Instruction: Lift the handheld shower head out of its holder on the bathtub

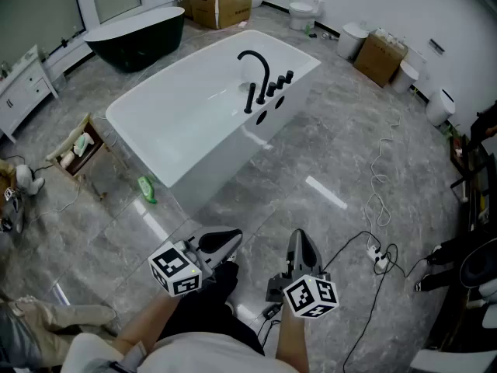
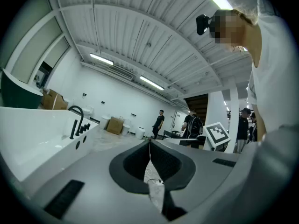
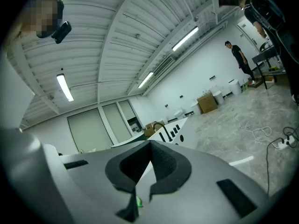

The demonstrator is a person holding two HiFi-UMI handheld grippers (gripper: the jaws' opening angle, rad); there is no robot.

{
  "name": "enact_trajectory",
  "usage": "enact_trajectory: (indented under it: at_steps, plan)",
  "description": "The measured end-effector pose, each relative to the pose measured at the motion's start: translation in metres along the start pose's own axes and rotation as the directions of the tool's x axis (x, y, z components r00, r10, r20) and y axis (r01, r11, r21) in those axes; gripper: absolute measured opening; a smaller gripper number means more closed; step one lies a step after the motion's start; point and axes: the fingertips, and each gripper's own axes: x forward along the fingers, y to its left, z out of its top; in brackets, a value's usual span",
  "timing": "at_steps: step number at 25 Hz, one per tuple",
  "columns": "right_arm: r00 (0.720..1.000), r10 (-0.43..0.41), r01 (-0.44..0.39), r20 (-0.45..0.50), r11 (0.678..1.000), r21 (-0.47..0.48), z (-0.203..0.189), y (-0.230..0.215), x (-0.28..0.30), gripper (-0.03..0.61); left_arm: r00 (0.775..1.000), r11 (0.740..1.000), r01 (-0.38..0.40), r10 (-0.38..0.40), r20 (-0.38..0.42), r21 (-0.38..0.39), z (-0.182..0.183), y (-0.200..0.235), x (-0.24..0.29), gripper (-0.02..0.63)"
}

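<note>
The left tongs and right tongs are held shut, nothing between them, well apart from the bathtub. The handheld shower head is seated upright on its rim, beside the black faucet.

Bathtub sits centre on the floor. Spout and handheld shower head stand on its rim, 1 o'clock side. Second tub behind at 11. Boxes at 12, single box at 2. Crate at 9. Power strip at 4.
</note>
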Motion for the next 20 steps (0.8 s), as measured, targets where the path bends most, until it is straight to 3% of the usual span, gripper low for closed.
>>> enact_trajectory:
  at_steps: [4, 7, 13, 20]
  plan:
    - [0.999, 0.010, -0.011, -0.046, 1.000, -0.029, -0.014, 0.025, -0.045, 0.015, 0.998, 0.997, 0.042, -0.039, 0.045, -0.061, -0.001, -0.047, -0.014, 0.011]
    - [0.998, 0.023, -0.025, -0.058, 0.999, -0.037, -0.021, 0.044, -0.060, 0.015, 0.996, 0.995, 0.049, -0.042, 0.081, -0.086, 0.004, -0.057, -0.028, 0.011]
    - [0.996, 0.066, -0.072, -0.067, 0.992, -0.099, -0.023, 0.082, -0.051, 0.015, 0.994, 0.996, 0.030, -0.021, 0.111, -0.081, 0.023, -0.043, -0.049, 0.012]
    - [0.998, 0.048, -0.052, -0.036, 0.992, -0.119, -0.017, 0.101, -0.016, 0.015, 0.993, 0.997, 0.045, -0.038, 0.112, -0.064, 0.037, -0.007, -0.060, 0.012]
